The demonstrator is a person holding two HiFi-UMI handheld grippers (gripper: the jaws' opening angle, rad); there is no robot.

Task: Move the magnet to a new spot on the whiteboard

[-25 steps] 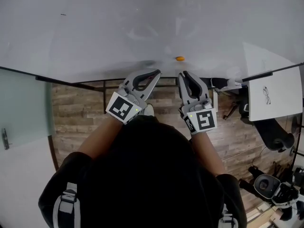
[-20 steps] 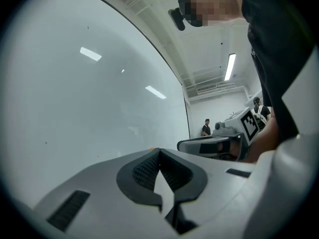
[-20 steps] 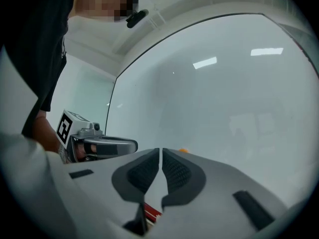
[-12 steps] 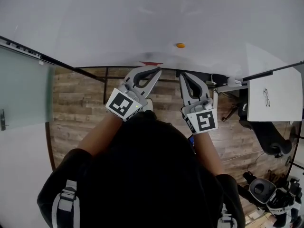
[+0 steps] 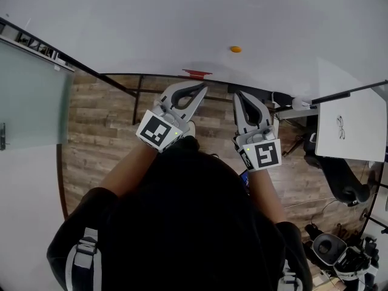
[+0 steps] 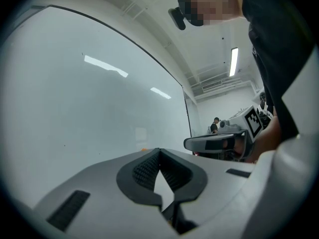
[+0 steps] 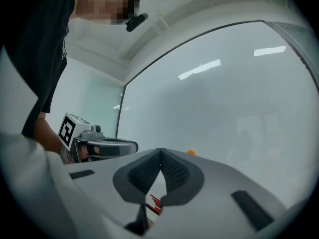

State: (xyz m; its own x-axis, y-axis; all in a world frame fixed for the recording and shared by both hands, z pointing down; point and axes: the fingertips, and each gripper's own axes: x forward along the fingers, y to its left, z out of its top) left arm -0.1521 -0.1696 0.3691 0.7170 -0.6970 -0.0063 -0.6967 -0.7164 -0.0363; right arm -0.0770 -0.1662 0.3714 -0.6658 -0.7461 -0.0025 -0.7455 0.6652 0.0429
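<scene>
On the whiteboard: one orange magnet sticks low on the white surface, right of centre.
Magnet and fingers: the magnet lies farther away than both pairs of fingertips and touches neither. It is almost straight beyond the right gripper and off to the right of the left gripper.
Left gripper fingers: closed tip to tip, with nothing between them.
Right gripper fingers: pressed together, holding nothing.
Grippers' place: side by side on the near side of the board's lower edge, over the wooden floor.
Count: one magnet, one whiteboard, two grippers, one small red object at the board's lower edge.
</scene>
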